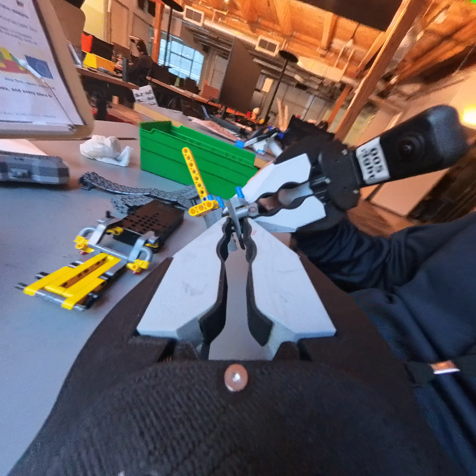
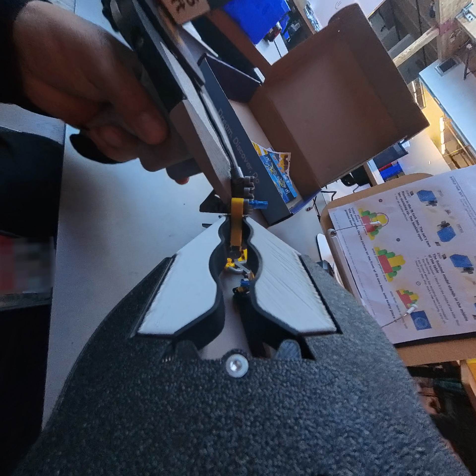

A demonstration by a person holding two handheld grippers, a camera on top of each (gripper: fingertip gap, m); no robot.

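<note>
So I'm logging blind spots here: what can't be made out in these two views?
- Left wrist view: where the left gripper pinches the small brick assembly; its own fingers hide it.
- Right wrist view: parts between the right gripper fingers are too small.
- Green bin contents: wall hides them.

Two grippers meet above a grey table, leaving almost no gap between them. Left of them the way is crowded – a yellow and black brick model, a grey track, a crumpled white wrapper. A green bin blocks the far side – only the near-left tabletop lies bare
</note>
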